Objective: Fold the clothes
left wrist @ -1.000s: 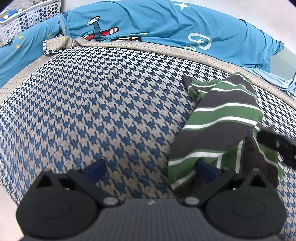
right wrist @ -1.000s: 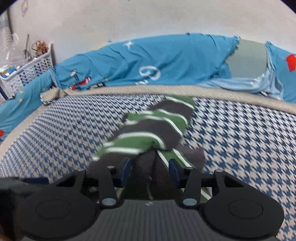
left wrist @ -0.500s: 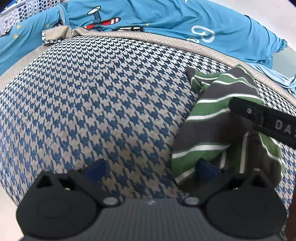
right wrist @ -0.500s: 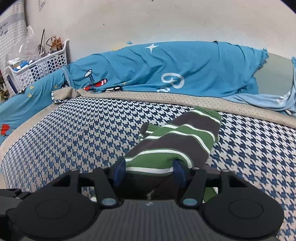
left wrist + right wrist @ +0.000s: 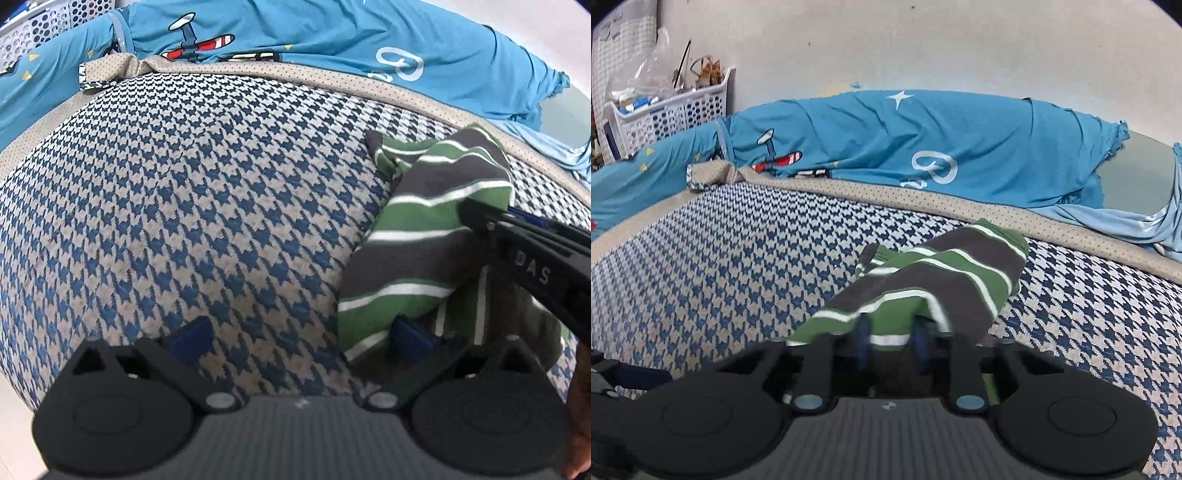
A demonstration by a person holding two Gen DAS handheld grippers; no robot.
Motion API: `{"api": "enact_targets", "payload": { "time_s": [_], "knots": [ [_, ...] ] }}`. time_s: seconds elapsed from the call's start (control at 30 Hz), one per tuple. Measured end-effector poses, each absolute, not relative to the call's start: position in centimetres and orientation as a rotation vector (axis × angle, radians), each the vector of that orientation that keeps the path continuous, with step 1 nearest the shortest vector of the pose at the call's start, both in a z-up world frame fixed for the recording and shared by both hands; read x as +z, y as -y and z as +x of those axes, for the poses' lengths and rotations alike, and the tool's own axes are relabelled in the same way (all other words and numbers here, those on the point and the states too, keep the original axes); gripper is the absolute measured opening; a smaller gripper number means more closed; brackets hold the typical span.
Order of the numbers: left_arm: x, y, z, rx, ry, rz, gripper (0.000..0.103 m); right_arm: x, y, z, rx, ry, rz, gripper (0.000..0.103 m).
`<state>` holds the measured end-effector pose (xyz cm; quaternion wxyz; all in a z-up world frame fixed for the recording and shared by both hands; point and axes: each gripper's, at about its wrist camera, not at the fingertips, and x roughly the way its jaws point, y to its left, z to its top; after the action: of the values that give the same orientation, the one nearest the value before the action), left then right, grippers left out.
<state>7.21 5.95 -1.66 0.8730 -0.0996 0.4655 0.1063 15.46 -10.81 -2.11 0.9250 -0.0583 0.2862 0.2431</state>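
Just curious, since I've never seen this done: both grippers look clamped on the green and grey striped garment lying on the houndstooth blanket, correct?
Not quite. Only the right gripper is clamped on the striped garment; the right wrist view shows cloth pinched between its fingers. In the left wrist view the left gripper is open, holding nothing, with the houndstooth blanket showing between its fingers.

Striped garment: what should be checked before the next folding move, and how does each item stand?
1. Right gripper closed on the striped garment: ok, cloth is pinched between its fingers.
2. Left gripper free to take a second hold: ok, open; only one finger touches the garment's near edge.
3. Garment flat: not ok, it lies bunched and partly lifted.
4. Room on the houndstooth cover to spread it: ok, bare to the left of the garment.
5. Garment apart from the blue bedding: ok.
6. Sleeves or hem located: cannot tell, folds hide them.
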Motion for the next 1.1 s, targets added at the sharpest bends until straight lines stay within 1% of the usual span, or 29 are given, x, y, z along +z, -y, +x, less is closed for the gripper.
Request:
{"api": "enact_targets", "payload": {
  "time_s": [0.07,0.43,0.63,1.1],
  "knots": [
    [-1.1,-5.9,7.2,0.217,-0.951,-0.214,0.103,-1.7,11.3,15.2,0.494,-0.576,-0.106,0.013],
    [2.3,-4.3,6.3,0.08,-0.778,-0.286,0.103,1.3,15.5,12.1,0.433,-0.514,-0.094,0.012],
    [2.3,-2.2,6.7,0.016,-0.761,-0.277,0.103,1.6,18.1,11.4,0.388,-0.542,-0.084,0.012],
    [1.8,2.0,6.3,-0.073,-0.7,-0.199,0.103,-0.3,21.9,10.6,0.375,-0.657,-0.087,0.011]
  ]
}}
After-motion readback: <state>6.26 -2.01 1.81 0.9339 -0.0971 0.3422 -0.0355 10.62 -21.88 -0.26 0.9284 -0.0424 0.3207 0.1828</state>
